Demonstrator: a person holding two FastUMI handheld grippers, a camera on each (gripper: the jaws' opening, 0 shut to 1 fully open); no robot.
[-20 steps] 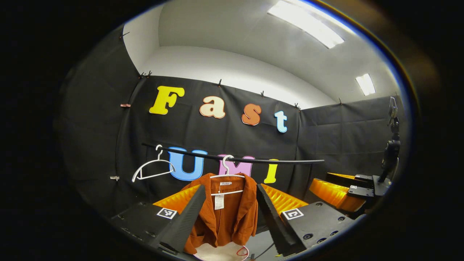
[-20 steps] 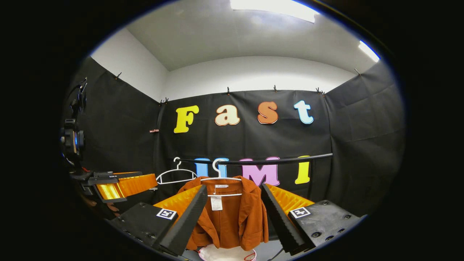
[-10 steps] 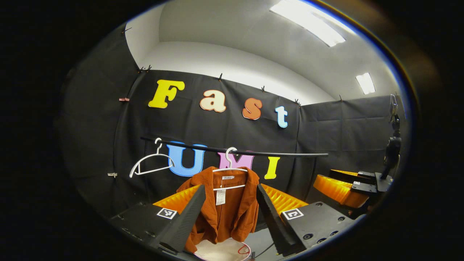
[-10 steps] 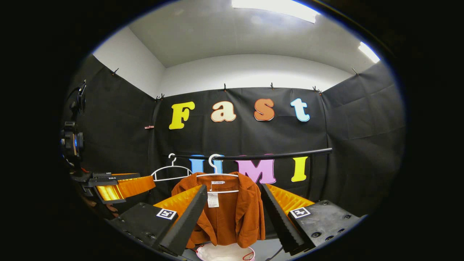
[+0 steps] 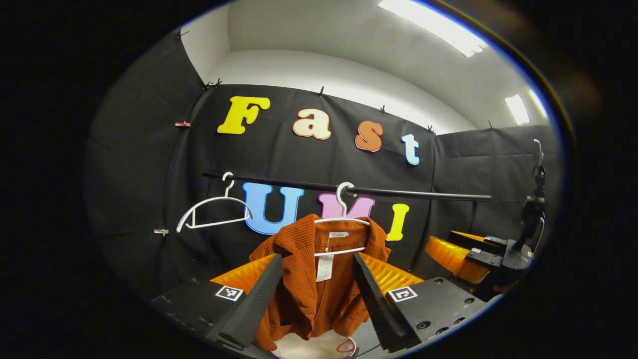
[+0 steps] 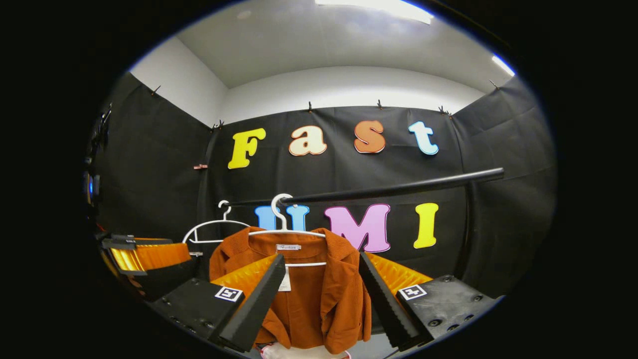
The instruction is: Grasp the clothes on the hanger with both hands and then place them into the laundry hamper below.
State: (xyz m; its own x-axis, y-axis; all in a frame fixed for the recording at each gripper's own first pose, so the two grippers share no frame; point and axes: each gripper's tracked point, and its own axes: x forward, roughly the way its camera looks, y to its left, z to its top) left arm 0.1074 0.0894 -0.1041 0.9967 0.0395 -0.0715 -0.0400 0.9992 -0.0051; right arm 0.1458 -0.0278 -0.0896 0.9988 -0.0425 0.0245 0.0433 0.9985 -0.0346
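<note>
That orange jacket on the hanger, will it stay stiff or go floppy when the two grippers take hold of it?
Probably floppy: the orange jacket drapes in soft folds from its white hanger, so it should sag between the grips. Its ribbed cloth looks unlikely to slip. The hanger hooks loosely over the rail, so it may swing or come along.

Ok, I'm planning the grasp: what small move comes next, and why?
Probably ease both claws forward to the jacket: it hangs on its hanger, both claws (left, right) are open and short of it.
</note>
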